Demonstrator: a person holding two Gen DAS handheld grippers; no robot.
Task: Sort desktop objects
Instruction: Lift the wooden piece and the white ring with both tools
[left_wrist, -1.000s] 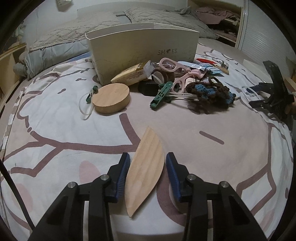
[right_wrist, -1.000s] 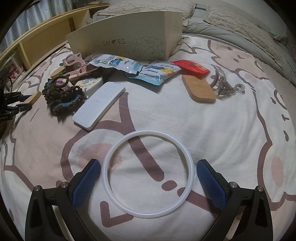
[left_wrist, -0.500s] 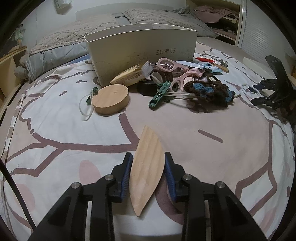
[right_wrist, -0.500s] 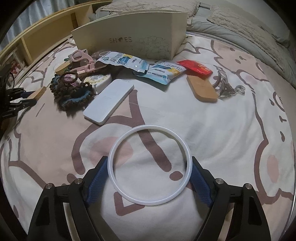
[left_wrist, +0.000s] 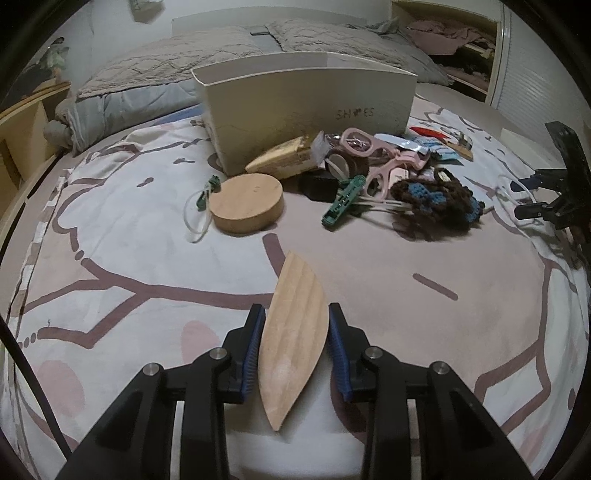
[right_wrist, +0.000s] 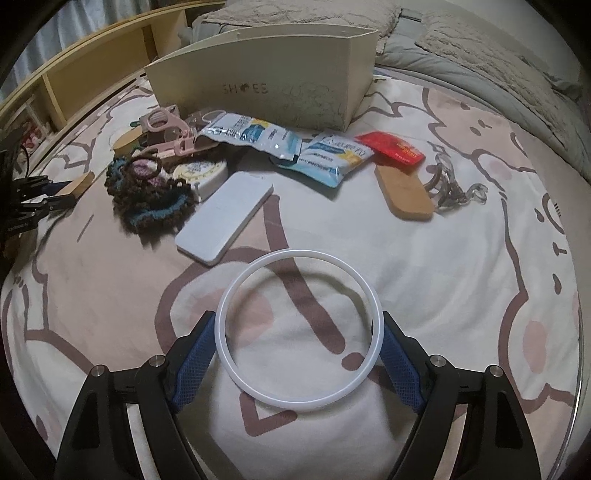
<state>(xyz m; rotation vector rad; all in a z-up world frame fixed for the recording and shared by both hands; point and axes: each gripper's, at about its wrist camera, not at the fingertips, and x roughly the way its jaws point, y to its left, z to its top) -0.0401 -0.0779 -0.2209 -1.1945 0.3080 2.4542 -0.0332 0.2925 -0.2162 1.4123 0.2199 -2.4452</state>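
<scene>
A leaf-shaped flat wooden piece (left_wrist: 293, 332) lies lengthwise between the blue pads of my left gripper (left_wrist: 295, 308), which is shut on its two long edges. My right gripper (right_wrist: 298, 317) is shut on a thin white ring (right_wrist: 295, 253), one pad pressing on each side of it. Both things are low over the patterned bedspread (left_wrist: 110, 258). A cream box (left_wrist: 306, 110) marked "SHOES" stands open-topped behind the clutter. The right gripper (left_wrist: 546, 195) also shows at the right edge of the left wrist view.
Before the box lie a round wooden disc (left_wrist: 245, 203), a green clip (left_wrist: 343, 201), pink glasses (left_wrist: 380, 155), a brown and blue crochet piece (left_wrist: 436, 203), a white slab (right_wrist: 225, 218), snack packets (right_wrist: 255, 134), a wooden paddle (right_wrist: 404, 192) and a clear hair clip (right_wrist: 454, 188). Pillows lie behind.
Both pairs of jaws have closed: the left onto the wooden piece, the right from wide apart onto the white ring. Neither hand has shifted much.
</scene>
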